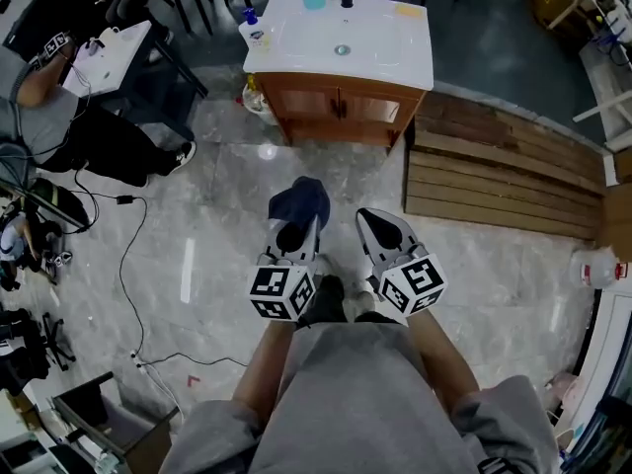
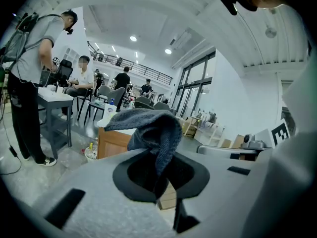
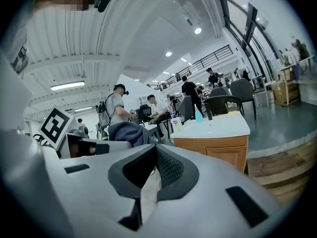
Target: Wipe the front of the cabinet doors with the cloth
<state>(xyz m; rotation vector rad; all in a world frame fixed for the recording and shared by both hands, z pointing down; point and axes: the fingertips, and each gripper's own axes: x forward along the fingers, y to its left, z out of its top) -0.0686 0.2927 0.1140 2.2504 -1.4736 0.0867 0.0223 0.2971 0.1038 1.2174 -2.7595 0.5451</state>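
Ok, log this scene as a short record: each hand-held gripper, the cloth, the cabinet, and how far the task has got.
Left hand-held gripper: shut on the dark blue fabric cloth
Right hand-held gripper: jaws together, nothing between them
Cabinet: brown wooden cabinet under a white sink top, ahead across the floor, doors closed
Task status: cloth not yet touching the doors

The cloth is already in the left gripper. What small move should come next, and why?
Probably step forward toward the cabinet doors, carrying the left gripper along. Its jaws are shut on the blue cloth, so no grasp is needed, but a stretch of floor lies between it and the doors, too far to wipe from here.
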